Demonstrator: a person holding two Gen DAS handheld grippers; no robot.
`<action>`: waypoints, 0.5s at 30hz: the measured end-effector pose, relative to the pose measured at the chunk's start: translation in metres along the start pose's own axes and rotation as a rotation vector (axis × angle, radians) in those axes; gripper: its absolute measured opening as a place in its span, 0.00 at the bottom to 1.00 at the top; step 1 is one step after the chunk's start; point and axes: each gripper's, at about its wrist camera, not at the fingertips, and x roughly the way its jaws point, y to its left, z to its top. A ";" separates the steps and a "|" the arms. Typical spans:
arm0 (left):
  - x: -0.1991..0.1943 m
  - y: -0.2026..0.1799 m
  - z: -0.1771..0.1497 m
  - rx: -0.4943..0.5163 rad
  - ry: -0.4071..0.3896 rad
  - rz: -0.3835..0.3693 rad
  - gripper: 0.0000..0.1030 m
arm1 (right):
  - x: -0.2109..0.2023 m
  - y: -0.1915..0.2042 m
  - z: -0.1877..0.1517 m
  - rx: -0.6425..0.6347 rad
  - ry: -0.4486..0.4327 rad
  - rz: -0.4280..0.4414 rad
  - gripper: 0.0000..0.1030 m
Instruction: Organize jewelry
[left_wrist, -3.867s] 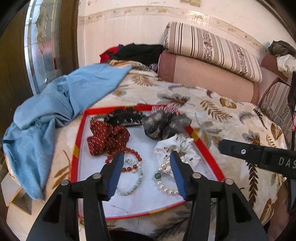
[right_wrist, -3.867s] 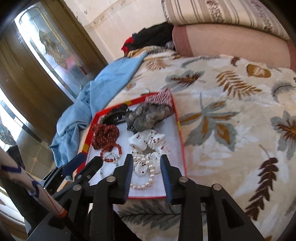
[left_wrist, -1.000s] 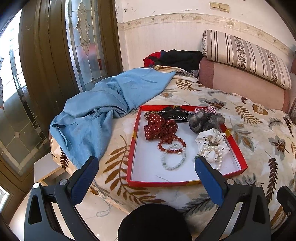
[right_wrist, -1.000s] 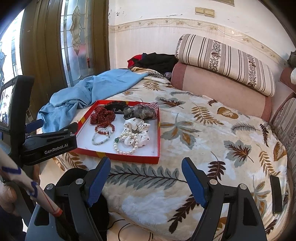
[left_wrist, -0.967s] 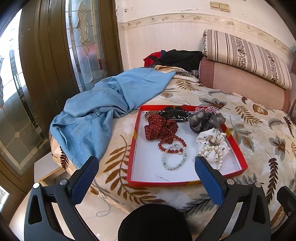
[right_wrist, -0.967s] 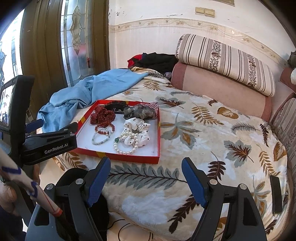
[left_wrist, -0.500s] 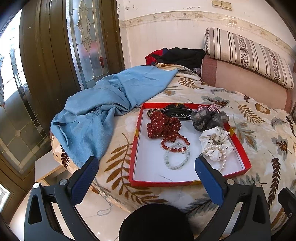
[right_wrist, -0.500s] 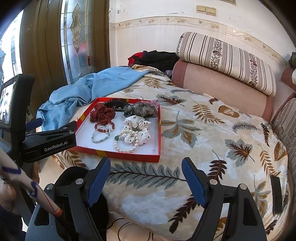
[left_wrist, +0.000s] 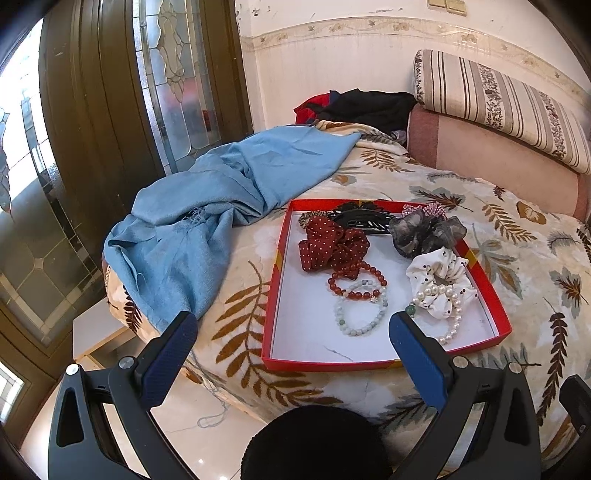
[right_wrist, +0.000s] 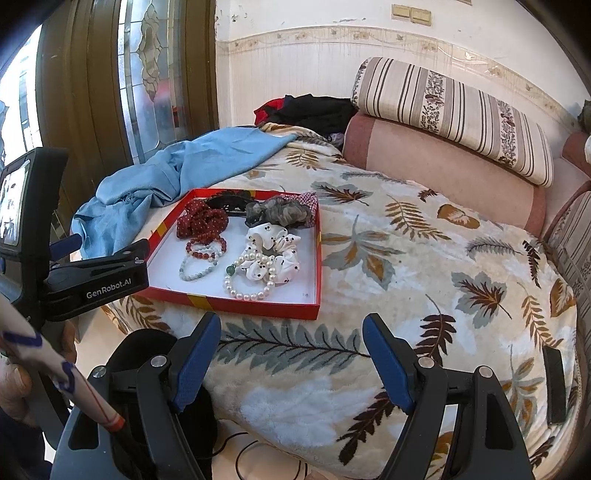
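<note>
Left wrist view: red tray (left_wrist: 484, 280) near the bed's (left_wrist: 517, 236) front-left corner, blue cloth (left_wrist: 207, 206) draped over the left edge.
Left hand-held gripper (left_wrist: 291, 332): jaws spread wide, nothing between them, held back off the bed's front edge.
Tray, left side: dotted red scrunchie (left_wrist: 332, 247), red bead bracelet (left_wrist: 356, 282) overlapping the pale green bracelet (left_wrist: 360, 310).
Tray, back edge: black hair claw (left_wrist: 360, 218), grey scrunchie (left_wrist: 424, 232).
Tray, right side: white scrunchie (left_wrist: 439, 277) with the pearl strand (left_wrist: 448, 314) draped over it.
Right hand-held gripper (right_wrist: 291, 343): released, empty, over the bed's front edge.
Handling: bracelets likely light, floppy, beads smooth and prone to roll; pinch across the strand where it lies bare on the tray floor. Scrunchies soft; grab a fold.
Change: about four seconds ago both pairs of jaws stood narrow and close over the bracelets; now both are wide apart and drawn well back, the tray's contents lying as they did.
</note>
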 end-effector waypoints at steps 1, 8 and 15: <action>0.000 0.000 0.000 -0.001 0.001 0.001 1.00 | 0.000 0.000 0.000 0.000 0.001 -0.001 0.81; 0.001 0.002 -0.001 -0.006 0.006 0.005 1.00 | 0.001 0.000 0.000 -0.001 0.002 -0.001 0.81; 0.002 0.002 0.000 -0.005 0.006 0.003 1.00 | 0.001 0.000 0.000 -0.001 0.002 -0.001 0.81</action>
